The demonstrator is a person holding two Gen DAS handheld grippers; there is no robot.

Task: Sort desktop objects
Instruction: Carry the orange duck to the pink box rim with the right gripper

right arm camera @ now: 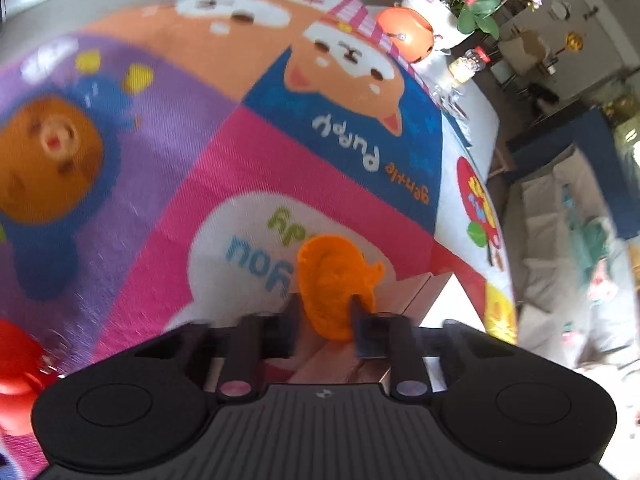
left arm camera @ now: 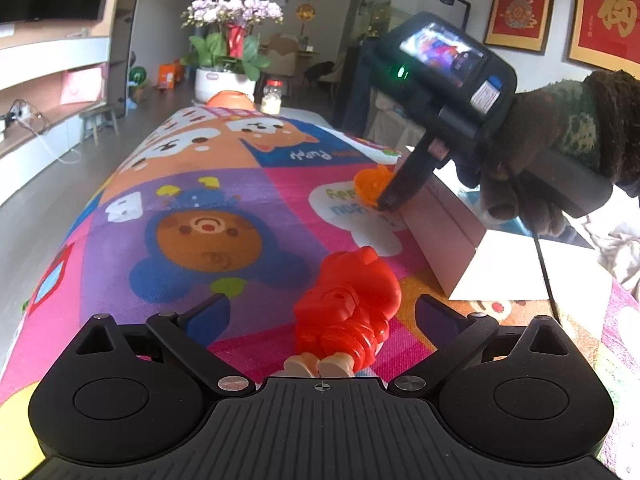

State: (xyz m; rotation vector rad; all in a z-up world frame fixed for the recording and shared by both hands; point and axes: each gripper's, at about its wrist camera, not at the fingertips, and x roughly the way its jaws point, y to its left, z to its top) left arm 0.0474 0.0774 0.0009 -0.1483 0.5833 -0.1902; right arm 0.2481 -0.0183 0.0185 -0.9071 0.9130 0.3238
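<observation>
A red toy figure (left arm camera: 346,308) with beige feet lies on the colourful cartoon mat (left arm camera: 200,208), between the open fingers of my left gripper (left arm camera: 322,314). My right gripper (right arm camera: 326,312) is shut on a small orange toy (right arm camera: 330,276) and holds it at the near edge of a pink box (right arm camera: 404,292). In the left wrist view the right gripper (left arm camera: 386,200) and the orange toy (left arm camera: 372,184) show beside the pink box (left arm camera: 444,240). The red figure shows at the lower left of the right wrist view (right arm camera: 16,372).
A white flowerpot with orchids (left arm camera: 226,80), an orange ball (right arm camera: 406,34) and a glass jar (left arm camera: 272,98) stand at the mat's far end. A white sheet (left arm camera: 516,268) lies by the box. A shelf unit (left arm camera: 40,92) is on the left.
</observation>
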